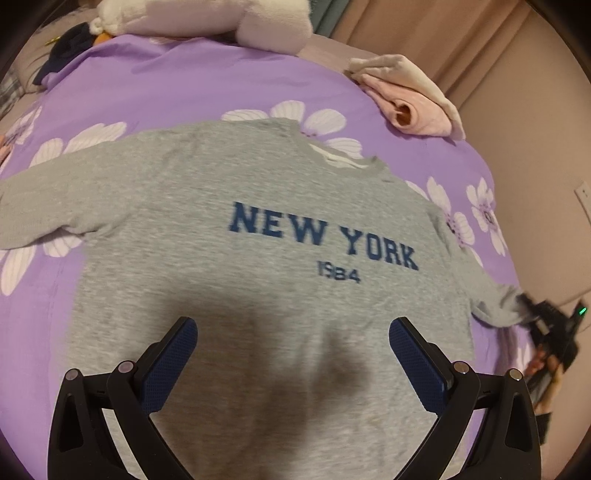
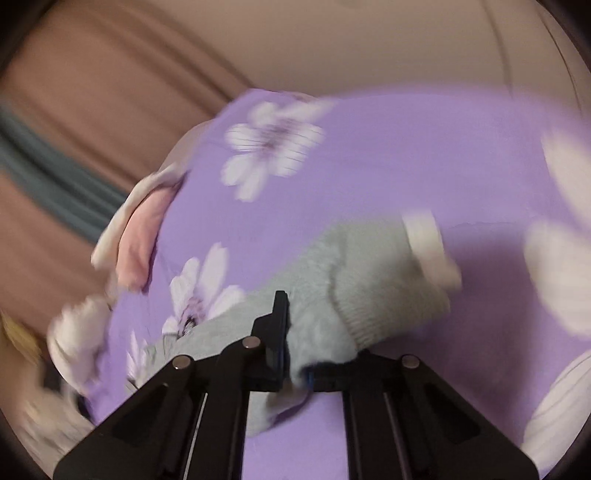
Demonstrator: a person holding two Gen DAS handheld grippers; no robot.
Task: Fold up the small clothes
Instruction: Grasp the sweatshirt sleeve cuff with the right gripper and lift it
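Note:
A grey sweatshirt point(image 1: 258, 229) with blue "NEW YORK 1984" print lies face up and spread flat on a purple flowered bedsheet point(image 1: 184, 85). My left gripper point(image 1: 293, 332) is open and empty, hovering over the shirt's lower body. My right gripper point(image 2: 295, 332) is shut on the end of the shirt's right sleeve point(image 2: 369, 280), whose ribbed cuff bunches past the fingers. In the left wrist view the right gripper point(image 1: 554, 332) shows at the far right, holding the sleeve tip point(image 1: 498, 302).
A folded pink and cream garment point(image 1: 410, 99) lies at the bed's far right edge, also in the right wrist view point(image 2: 136, 236). A plush toy point(image 1: 207, 18) and dark items point(image 1: 70, 48) sit at the far end. Curtains point(image 1: 461, 40) hang behind.

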